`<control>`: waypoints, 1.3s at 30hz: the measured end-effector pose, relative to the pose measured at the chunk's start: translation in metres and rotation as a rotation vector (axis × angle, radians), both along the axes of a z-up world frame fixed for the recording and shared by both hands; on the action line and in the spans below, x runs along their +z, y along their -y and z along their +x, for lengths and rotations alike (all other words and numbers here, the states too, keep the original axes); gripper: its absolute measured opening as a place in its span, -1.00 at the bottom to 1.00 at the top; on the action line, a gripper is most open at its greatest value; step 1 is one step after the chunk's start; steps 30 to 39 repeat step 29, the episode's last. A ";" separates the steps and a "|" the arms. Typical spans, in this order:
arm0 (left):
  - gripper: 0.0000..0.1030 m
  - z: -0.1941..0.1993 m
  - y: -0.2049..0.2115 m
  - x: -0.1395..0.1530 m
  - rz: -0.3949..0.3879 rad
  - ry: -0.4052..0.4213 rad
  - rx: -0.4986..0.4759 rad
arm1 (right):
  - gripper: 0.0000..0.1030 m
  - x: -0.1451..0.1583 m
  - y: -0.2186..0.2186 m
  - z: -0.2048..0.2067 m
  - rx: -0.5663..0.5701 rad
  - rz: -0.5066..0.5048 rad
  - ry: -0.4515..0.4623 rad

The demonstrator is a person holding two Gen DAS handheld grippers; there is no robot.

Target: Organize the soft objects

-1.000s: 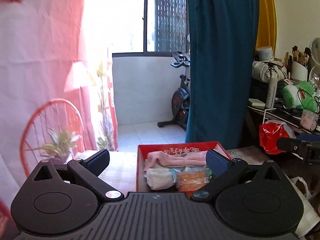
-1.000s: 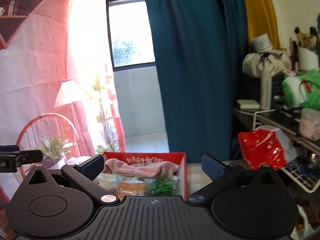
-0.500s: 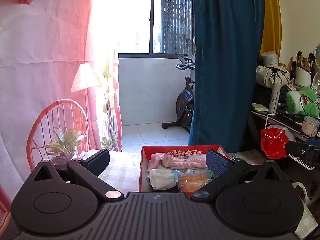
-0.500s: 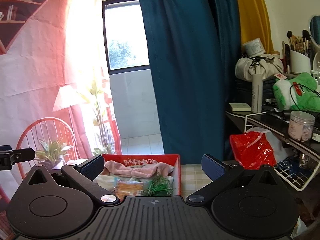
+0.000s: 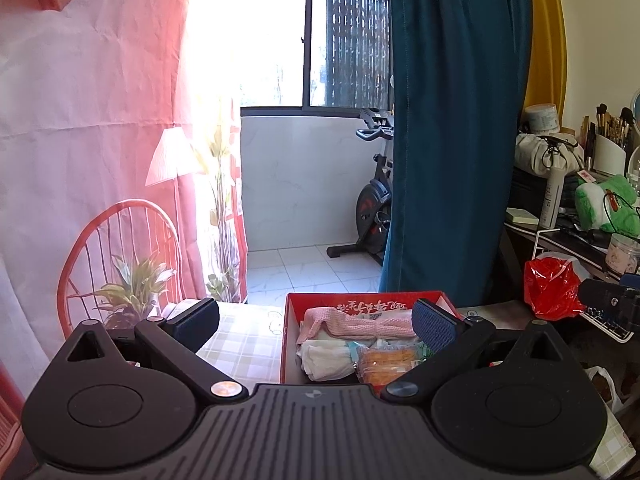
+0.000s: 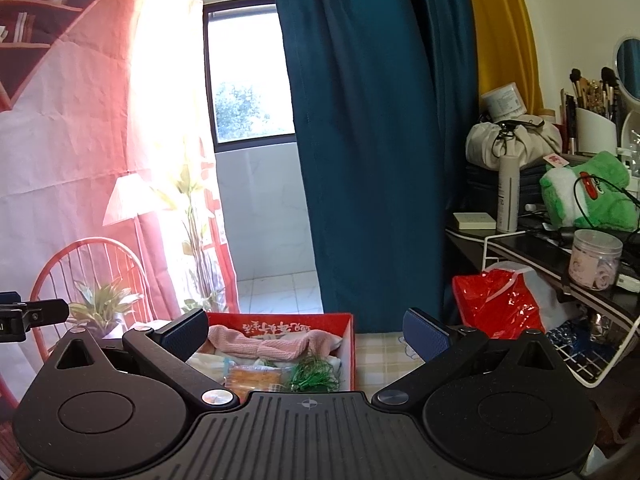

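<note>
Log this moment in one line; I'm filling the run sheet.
stage: approach | left claw: open, empty | right claw: open, empty | red box: pink cloth on top

The box [image 5: 291, 334] was red, the cloth [image 5: 360, 322] in it pink, the tablecloth [image 5: 248, 340] pale checked, the curtain [image 5: 452, 132] teal.

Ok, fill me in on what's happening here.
A person holds two grippers above a table, both open and empty. In front of them sits a red box with soft things in it: a pink cloth across the back, a white bundle, an orange packet and a green tangle. The left gripper and the right gripper hover short of the box, touching nothing. No sorting has visibly begun.
</note>
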State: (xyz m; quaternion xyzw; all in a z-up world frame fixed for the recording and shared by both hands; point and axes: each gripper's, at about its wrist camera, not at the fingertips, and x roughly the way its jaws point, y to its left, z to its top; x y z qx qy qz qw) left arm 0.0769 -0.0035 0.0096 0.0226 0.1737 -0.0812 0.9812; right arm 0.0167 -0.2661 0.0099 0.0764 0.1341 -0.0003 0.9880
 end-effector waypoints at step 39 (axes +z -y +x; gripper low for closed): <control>1.00 0.002 -0.008 0.003 -0.027 -0.006 -0.010 | 0.99 0.008 0.000 -0.007 -0.017 -0.020 0.024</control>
